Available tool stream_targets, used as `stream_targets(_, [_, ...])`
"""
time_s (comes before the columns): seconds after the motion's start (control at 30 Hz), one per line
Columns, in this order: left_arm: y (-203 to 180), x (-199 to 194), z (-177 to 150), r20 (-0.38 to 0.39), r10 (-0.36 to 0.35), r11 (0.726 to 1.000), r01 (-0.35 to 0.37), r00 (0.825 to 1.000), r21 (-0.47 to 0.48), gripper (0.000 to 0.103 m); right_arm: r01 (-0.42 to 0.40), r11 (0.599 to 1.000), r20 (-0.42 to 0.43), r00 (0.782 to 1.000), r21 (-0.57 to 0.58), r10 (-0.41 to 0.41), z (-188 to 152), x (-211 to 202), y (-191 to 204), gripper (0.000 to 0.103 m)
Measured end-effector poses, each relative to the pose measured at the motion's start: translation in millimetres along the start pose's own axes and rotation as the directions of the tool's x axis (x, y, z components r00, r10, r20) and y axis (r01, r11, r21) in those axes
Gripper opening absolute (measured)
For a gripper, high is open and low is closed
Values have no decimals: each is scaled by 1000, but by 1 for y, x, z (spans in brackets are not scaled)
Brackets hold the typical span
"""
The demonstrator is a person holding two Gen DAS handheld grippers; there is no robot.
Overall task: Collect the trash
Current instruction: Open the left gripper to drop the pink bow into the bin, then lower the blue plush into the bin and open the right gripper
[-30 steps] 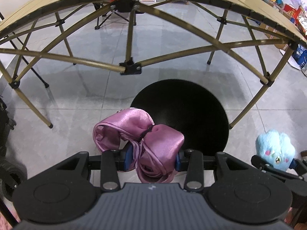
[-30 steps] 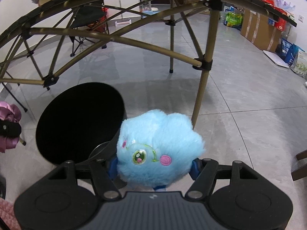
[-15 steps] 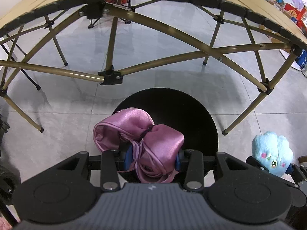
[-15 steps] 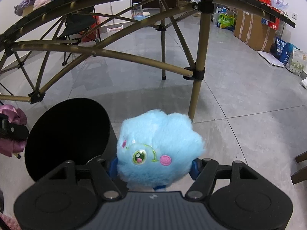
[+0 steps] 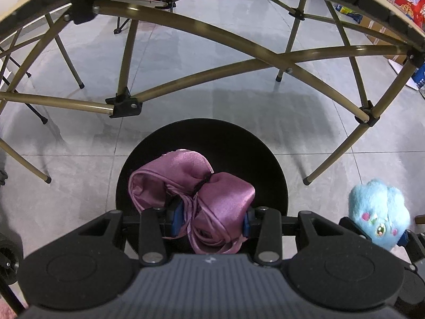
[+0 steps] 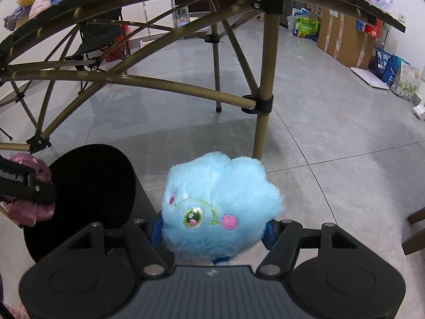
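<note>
The left gripper squeezes a shiny pink bow right above the black bin. The right gripper squeezes a fluffy blue toy — just beside the bin, over the floor.

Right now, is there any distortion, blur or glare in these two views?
Left wrist view: fisheye bends the table frame into arcs; black bin shows no interior detail. Right wrist view: same bending, blue plush toy sharp, soft reflections on the floor tiles.

Glossy purple satin cloth, fluffy blue plush toy, polished grey floor tiles.
</note>
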State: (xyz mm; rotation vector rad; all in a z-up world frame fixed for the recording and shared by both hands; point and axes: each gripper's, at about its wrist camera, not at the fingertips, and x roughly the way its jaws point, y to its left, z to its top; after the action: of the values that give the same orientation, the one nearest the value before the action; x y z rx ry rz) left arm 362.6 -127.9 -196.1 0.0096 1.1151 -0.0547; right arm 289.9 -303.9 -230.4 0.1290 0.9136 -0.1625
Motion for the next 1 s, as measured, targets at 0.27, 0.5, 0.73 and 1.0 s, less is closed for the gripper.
stream_targets(0.27, [-4, 7, 2, -13, 12, 1000, -12, 1000, 7, 45, 4, 1000, 0, 1000, 6, -4, 3, 6, 5, 67])
stream_targets(0.5, [-3, 6, 4, 3, 27, 1000, -27, 1000, 4, 97, 9, 1000, 2, 1000, 9, -9, 1, 5, 3, 67])
stream_targets(0.73, [-2, 5, 5, 8, 38, 999, -38, 999, 7, 103, 4, 1000, 6, 1000, 8, -4, 1, 3, 5, 67])
stream_targets(1.0, [7, -2, 4, 27, 43, 999, -43, 999, 3, 103, 3, 1000, 3, 1000, 0, -3, 2, -1, 7, 67])
